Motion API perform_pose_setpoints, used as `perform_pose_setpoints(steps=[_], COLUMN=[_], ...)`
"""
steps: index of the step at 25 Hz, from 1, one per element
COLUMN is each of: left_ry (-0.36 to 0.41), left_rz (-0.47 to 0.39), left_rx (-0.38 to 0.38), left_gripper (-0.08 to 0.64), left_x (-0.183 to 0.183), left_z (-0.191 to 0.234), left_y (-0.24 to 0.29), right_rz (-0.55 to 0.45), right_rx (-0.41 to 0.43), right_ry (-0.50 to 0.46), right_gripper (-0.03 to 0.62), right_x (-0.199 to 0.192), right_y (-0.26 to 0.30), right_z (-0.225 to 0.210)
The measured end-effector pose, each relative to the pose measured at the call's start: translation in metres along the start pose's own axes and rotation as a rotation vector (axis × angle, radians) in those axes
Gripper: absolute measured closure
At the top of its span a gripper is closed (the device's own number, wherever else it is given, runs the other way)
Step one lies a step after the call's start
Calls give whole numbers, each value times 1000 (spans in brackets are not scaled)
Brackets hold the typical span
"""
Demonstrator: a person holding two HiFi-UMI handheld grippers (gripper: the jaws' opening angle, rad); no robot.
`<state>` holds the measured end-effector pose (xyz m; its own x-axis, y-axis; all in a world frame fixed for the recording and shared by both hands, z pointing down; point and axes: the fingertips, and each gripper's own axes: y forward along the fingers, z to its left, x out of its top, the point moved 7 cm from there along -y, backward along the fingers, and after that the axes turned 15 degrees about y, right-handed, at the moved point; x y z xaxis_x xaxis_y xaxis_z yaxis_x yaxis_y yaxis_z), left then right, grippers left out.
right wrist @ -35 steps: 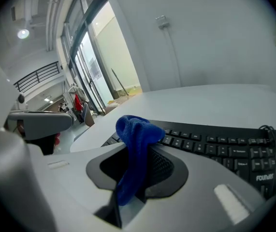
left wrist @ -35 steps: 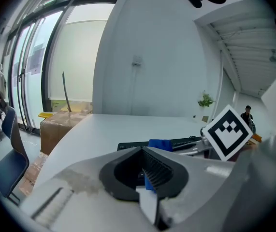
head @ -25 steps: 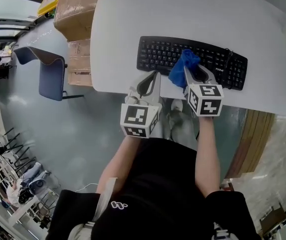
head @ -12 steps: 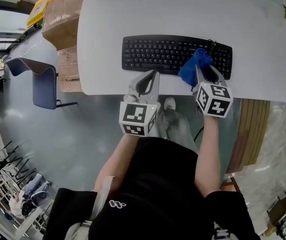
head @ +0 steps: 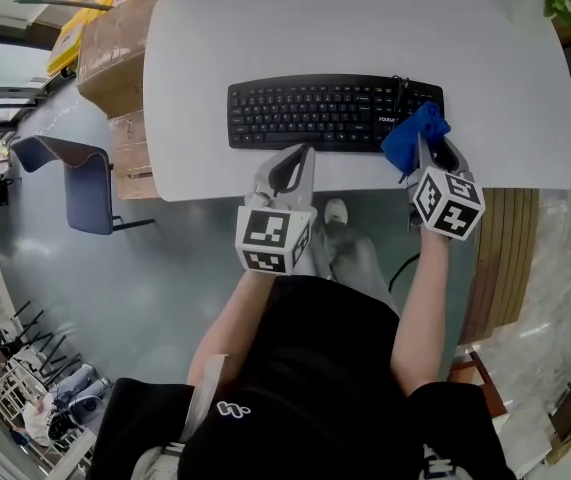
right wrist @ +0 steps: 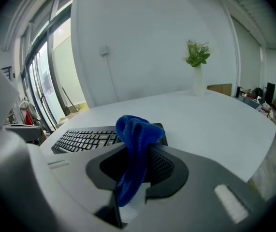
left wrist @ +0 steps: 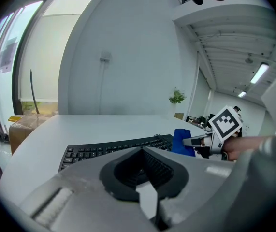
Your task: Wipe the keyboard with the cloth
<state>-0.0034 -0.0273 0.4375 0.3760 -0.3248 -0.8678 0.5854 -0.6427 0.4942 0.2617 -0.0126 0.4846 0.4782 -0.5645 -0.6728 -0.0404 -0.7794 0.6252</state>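
My right claw [head: 427,150] pinches the cloth [head: 412,136], which rests on the right end of the keyboard [head: 315,111], right of centre in the head view. The keyboard's long axis runs left to right across the bench [head: 365,28], so nearly all its keys lie left of that claw, and I judge the next stroke goes leftward. My left claw [head: 295,160] is pressed together, empty, just before the keyboard's middle. The boxes [head: 130,28] at upper left hide their contents.

Bright, even daylight. Windows [left wrist: 41,66] left of table [left wrist: 104,122] blown out; its top mildly glaring, shadows faint. Heavy fisheye bending, dark vignetted corners, close foreground soft.
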Motion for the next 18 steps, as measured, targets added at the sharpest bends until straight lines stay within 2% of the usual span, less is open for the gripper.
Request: perform_pose_setpoints(steps=[6, 9, 13, 18], left_ry=[23, 32, 41, 56], left_rz=[-22, -37, -81, -174], left_rx=[-10, -8, 0, 52], left_gripper=[561, 561, 561, 561], left_x=[17, 24, 38, 70], left_z=[-9, -12, -16, -11], left_y=[-4, -4, -5, -16], right_rz=[-51, -118, -223, -329], right_rx=[-85, -96, -34, 77], right_ry=[43, 62, 44, -13], right_gripper=[492, 492, 494, 494], right_x=[12, 17, 31, 69], right_y=[-23, -37, -56, -78], right_z=[-32, -39, -28, 0])
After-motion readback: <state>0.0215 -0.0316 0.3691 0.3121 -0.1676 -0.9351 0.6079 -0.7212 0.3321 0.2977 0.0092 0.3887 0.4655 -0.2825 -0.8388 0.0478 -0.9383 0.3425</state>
